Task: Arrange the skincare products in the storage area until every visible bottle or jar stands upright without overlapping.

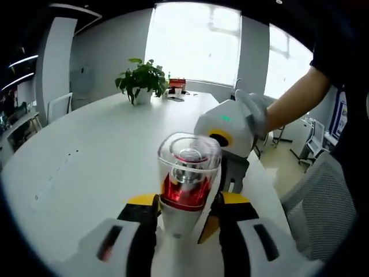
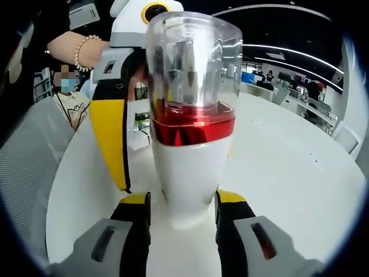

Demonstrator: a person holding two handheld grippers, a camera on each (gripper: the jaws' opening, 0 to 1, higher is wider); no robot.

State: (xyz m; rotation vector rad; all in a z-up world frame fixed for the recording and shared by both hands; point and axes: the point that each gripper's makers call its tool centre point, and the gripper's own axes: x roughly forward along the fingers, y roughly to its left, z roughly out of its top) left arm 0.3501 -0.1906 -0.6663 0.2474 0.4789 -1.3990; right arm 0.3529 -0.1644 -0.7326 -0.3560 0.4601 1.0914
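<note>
both claws — left claw (image 1: 180, 214), right claw (image 2: 183, 209) — clenched on upright bottle (image 1: 185, 179), white table (image 1: 86, 161)

My right claw (image 2: 179, 210) brackets an upright bottle (image 2: 191, 115) – clear cap, red band, white body – on the white desk (image 2: 288, 173); left claw (image 2: 118, 115) just behind.

The bottle (image 1: 187, 184) has a clear, glossy plastic cap, a shiny metallic red collar and a smooth, matt white body. The table (image 1: 86, 156) has a smooth white top with a soft sheen. The gripper (image 2: 180, 219) jaws are matt black plastic with yellow tips. The chair (image 1: 323, 202) back is grey mesh fabric.
</note>
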